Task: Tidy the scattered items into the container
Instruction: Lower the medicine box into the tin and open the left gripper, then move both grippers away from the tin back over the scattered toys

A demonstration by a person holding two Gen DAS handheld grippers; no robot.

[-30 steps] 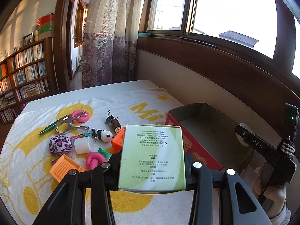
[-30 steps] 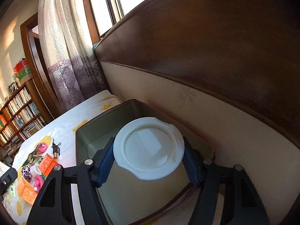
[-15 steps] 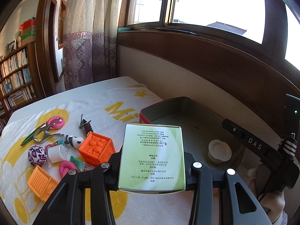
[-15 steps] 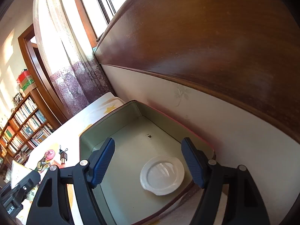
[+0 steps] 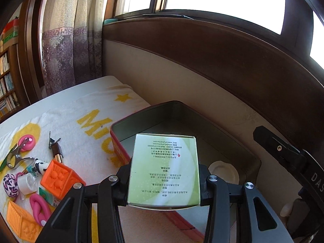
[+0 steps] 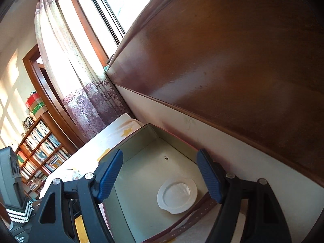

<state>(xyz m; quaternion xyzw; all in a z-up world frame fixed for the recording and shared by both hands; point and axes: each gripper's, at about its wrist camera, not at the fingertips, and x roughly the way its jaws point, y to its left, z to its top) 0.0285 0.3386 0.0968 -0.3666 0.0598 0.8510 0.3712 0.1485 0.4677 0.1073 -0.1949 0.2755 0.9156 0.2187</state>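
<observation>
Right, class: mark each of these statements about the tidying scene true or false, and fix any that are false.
1. The left gripper is shut on a green and white box. True.
2. The tin container holds nothing at all. False: a white lid lies on its floor.
3. The right gripper holds nothing between its blue pads. True: the jaws stand apart, with the lid lying below them.
4. The orange block is already in the container. False: it sits on the towel with the other scattered items.
5. The green and white box rests on the towel. False: it is held up over the container's near edge.
</observation>
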